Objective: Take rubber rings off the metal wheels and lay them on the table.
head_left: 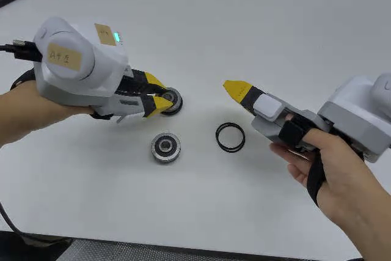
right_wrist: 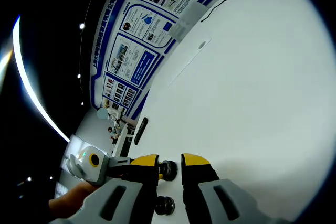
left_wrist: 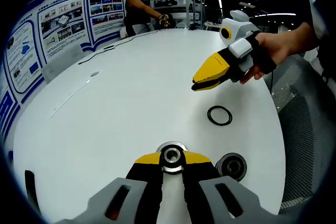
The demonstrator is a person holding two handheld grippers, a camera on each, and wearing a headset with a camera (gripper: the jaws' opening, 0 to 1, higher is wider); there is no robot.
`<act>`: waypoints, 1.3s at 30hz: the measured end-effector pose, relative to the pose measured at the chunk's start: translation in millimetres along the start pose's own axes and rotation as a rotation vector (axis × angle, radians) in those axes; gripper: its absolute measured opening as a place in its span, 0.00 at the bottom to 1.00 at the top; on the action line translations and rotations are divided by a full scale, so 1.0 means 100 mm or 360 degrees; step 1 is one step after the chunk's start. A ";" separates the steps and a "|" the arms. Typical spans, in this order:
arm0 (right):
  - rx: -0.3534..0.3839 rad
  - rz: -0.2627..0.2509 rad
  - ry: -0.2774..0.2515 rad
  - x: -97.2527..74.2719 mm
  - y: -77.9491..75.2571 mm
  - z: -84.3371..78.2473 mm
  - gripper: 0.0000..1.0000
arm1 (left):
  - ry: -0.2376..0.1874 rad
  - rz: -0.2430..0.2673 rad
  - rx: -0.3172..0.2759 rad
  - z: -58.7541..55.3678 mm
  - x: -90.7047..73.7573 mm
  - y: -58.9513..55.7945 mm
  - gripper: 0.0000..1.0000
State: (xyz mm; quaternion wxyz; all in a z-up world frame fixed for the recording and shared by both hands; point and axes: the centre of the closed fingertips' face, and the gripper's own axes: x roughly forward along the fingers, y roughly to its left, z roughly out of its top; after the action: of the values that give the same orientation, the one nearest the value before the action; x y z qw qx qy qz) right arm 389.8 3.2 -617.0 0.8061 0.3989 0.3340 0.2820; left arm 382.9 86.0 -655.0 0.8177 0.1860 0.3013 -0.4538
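The left gripper (head_left: 161,95) lies low over the left side of the white table (head_left: 256,22), its long body pointing right. Its yellow-tipped jaws are clamped on the rim of a metal wheel (head_left: 173,98). That wheel sits flat or nearly flat on the table, hub face turned up and axle roughly upright. A second wheel (head_left: 165,147) lies flat and free just nearer the person, hub up too. To its right a loose black rubber ring (head_left: 230,137) lies flat on the table, touching neither wheel. The right gripper (head_left: 234,88) hangs on the far side of the ring, pointing left and slightly away toward the held wheel. In the right gripper view its jaws stand a narrow gap apart with nothing between them.
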 end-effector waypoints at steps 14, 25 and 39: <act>-0.0017 0.0113 0.0110 0.21 0.17 -0.17 0.24 | 0.0041 -0.0026 0.0103 -0.03 0.00 0.03 0.13; -0.0046 0.0184 0.0230 0.38 0.27 -0.36 0.35 | 0.0031 -0.0045 0.0121 -0.03 -0.02 0.02 0.13; -0.0062 0.0235 0.0373 0.51 0.31 -0.55 0.50 | 0.0014 -0.0067 0.0118 0.00 -0.03 -0.02 0.13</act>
State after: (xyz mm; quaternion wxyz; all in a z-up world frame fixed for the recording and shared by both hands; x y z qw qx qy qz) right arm 373.2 81.4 -632.8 0.7463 0.3710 0.3900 0.3916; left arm 380.6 86.7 -653.0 0.7993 0.2118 0.2917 -0.4809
